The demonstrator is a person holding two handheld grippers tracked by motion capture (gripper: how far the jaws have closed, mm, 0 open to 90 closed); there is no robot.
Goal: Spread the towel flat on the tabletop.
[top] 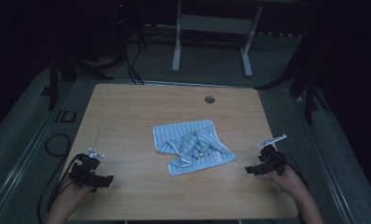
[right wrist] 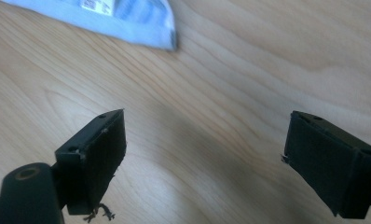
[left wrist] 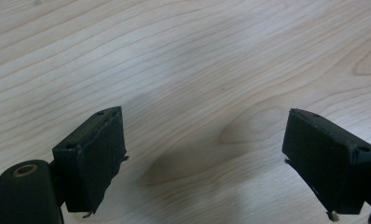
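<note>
Both tools stand with jaws spread wide and empty: the left tool (top: 97,179) at the near left of the surface (top: 127,112), the right tool (top: 256,169) at the near right. The crumpled blue striped cloth (top: 190,145) lies between them, its nearest corner seemingly closer to the right tool. Bare wood lies between; nothing blocks either approach.

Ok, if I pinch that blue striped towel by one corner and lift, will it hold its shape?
Probably not. The towel lies crumpled in soft folds, so it likely hangs limp and unfolds. It looks thin, so probably light. Pushed across the wooden table, it would likely bunch rather than slide whole.
</note>
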